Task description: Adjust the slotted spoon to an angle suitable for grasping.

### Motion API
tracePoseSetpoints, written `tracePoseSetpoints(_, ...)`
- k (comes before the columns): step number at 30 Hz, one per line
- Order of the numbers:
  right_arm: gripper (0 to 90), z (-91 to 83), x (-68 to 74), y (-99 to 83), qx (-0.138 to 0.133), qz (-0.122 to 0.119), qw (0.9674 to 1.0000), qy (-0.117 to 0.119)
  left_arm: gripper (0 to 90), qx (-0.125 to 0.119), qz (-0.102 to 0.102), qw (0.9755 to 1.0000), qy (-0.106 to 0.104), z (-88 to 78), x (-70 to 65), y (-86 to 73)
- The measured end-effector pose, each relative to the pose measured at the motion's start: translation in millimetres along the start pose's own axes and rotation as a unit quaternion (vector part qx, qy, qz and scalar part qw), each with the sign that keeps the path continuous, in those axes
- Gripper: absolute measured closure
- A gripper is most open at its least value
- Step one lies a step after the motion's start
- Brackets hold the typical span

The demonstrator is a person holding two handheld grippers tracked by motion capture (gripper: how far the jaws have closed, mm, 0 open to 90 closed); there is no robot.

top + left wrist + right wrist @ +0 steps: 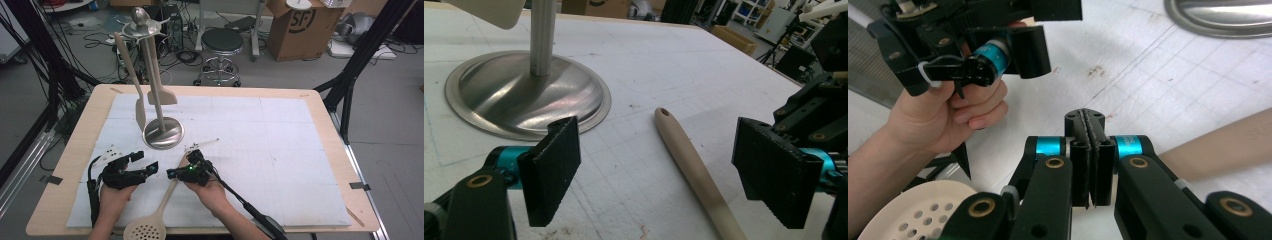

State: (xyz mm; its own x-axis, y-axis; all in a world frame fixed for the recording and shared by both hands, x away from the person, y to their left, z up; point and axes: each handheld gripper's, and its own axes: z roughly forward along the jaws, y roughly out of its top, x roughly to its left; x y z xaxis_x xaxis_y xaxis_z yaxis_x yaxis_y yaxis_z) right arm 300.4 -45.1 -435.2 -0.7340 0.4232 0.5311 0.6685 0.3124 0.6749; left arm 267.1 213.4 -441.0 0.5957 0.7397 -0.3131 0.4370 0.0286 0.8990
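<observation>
High view: we hold the left gripper open just left of the slotted spoon handle on the desk; our right gripper, shut and empty, rests over it and could nudge it out of reach.

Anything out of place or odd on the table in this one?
One thing: the slotted spoon lies flat on the mat, its head at the near edge, while two spatulas hang from the steel stand. The mat shows small dark stains. Nothing looks spilled or broken.
</observation>
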Motion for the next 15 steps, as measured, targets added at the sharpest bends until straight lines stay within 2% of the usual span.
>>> tracePoseSetpoints(9,89.5,17.9,12.8,-4.8,0.030,-0.009,0.9994,0.013,20.1,0.000,0.000,1.0000,0.002,-1.0,0.6,0.1)
tracePoseSetpoints(15,89.5,30.7,20.4,-11.2,0.057,-0.025,0.9980,0.009,20.2,-0.002,-0.002,1.0000,0.002,-1.2,0.7,0.0)
